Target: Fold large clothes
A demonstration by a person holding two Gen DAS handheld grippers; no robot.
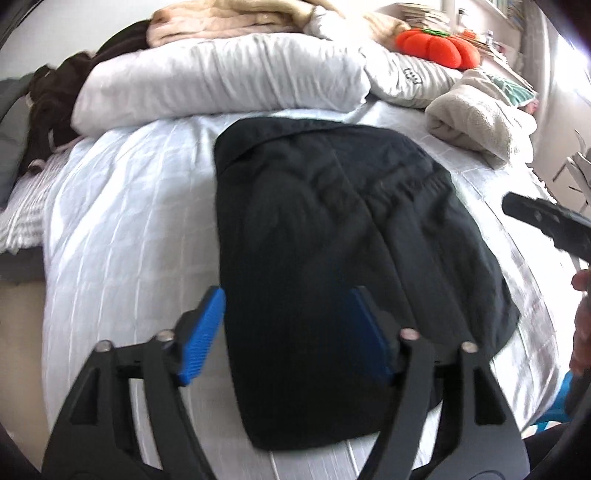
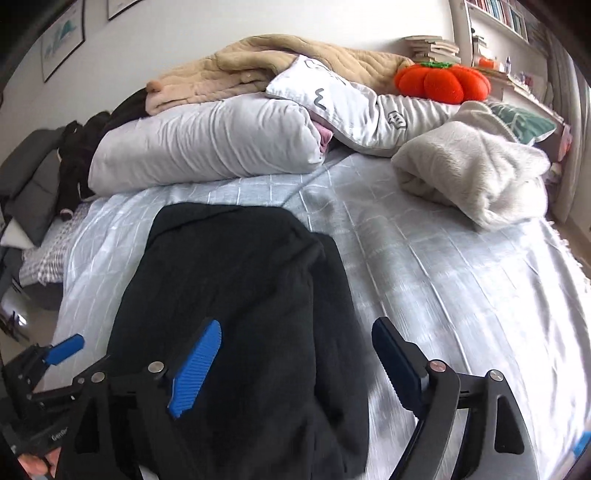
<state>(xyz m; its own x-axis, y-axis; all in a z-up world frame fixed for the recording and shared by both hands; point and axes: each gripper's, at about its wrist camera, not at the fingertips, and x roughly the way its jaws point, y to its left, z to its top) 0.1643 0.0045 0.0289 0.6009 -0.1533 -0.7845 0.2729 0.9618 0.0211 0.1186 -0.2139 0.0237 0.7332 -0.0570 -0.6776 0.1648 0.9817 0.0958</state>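
Note:
A black garment lies folded in a rough rectangle on the pale blue checked bed sheet; it also shows in the right wrist view. My left gripper is open and empty above the garment's near left edge. My right gripper is open and empty above the garment's near right edge, one blue pad over the cloth, the other over the sheet. The right gripper's finger shows at the right edge of the left wrist view, and the left gripper at the lower left of the right wrist view.
A rolled white duvet, a beige quilt, a cream fleece blanket, an orange pumpkin cushion and dark clothes lie along the far side of the bed. Bookshelves stand at the back right.

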